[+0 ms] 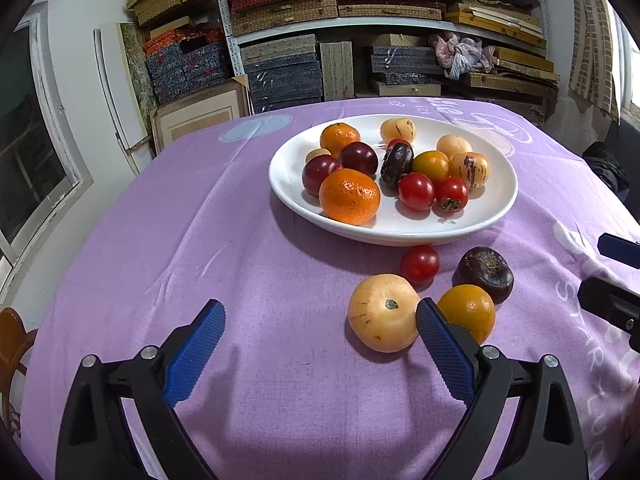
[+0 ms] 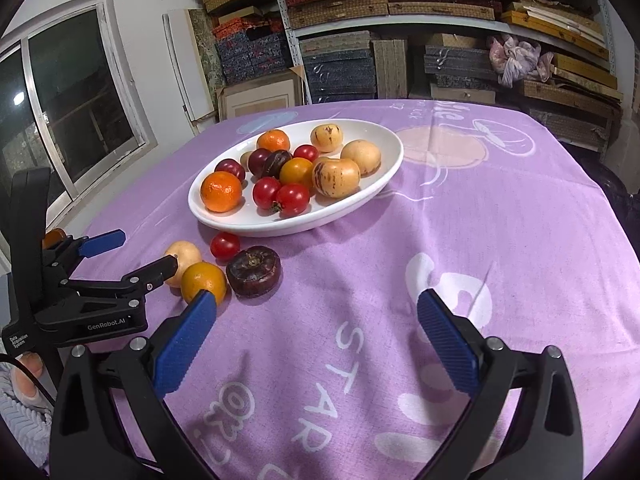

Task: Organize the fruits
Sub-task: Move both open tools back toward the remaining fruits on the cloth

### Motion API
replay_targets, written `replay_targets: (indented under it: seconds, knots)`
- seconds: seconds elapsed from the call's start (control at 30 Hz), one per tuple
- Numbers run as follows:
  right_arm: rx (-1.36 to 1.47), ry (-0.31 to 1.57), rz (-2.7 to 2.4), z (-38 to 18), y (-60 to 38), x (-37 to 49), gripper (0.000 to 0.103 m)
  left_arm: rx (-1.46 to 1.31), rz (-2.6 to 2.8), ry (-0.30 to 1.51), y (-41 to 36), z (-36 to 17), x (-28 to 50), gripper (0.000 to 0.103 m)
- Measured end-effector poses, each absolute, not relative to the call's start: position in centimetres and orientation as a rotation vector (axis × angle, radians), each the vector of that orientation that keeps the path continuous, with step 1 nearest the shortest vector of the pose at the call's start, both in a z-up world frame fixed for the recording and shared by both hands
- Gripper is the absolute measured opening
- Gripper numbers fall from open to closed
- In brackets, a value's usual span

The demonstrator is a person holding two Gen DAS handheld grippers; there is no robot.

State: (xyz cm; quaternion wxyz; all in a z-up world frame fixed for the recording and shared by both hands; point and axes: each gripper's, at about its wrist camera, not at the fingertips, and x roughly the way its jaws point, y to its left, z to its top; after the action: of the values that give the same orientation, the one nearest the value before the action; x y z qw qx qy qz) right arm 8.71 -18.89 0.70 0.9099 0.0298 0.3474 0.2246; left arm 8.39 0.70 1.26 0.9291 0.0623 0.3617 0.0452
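Observation:
A white plate (image 1: 496, 204) (image 2: 360, 196) holds several fruits: tangerines, plums, red tomatoes, pale striped melons. On the purple cloth in front of it lie a pale yellow melon (image 1: 382, 312) (image 2: 186, 254), a red tomato (image 1: 420, 264) (image 2: 225, 245), a dark mangosteen (image 1: 486, 274) (image 2: 254, 271) and a small orange fruit (image 1: 470, 310) (image 2: 203, 281). My left gripper (image 1: 322, 322) (image 2: 138, 250) is open and empty, its right finger beside the pale melon. My right gripper (image 2: 316, 314) is open and empty, right of the loose fruits; it also shows at the right edge of the left wrist view (image 1: 616, 276).
The purple printed tablecloth (image 1: 240, 240) (image 2: 480, 220) covers the table. Shelves with stacked boxes (image 1: 380, 20) (image 2: 400, 12) stand behind it. A window (image 2: 60, 120) is at the left. A wooden chair part (image 1: 12, 340) shows at the table's left edge.

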Motion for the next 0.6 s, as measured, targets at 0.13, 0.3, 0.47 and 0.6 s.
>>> replay_targets:
  seconds: [0.13, 0.3, 0.47, 0.6]
  knots:
    - [0.084, 0.729, 0.455, 0.49, -19.21, 9.00, 0.099, 0.144, 0.094, 0.739, 0.41, 1.03, 8.32, 0.098]
    - [0.073, 0.725, 0.458, 0.50, -19.04, 8.88, 0.099, 0.136, 0.094, 0.742, 0.46, 0.96, 8.39, 0.100]
    - [0.064, 0.722, 0.460, 0.51, -18.94, 8.77, 0.099, 0.131, 0.087, 0.746, 0.62, 0.98, 8.42, 0.100]
    - [0.044, 0.719, 0.458, 0.61, -18.53, 8.55, 0.099, 0.129, 0.085, 0.747, 0.64, 0.95, 8.53, 0.100]
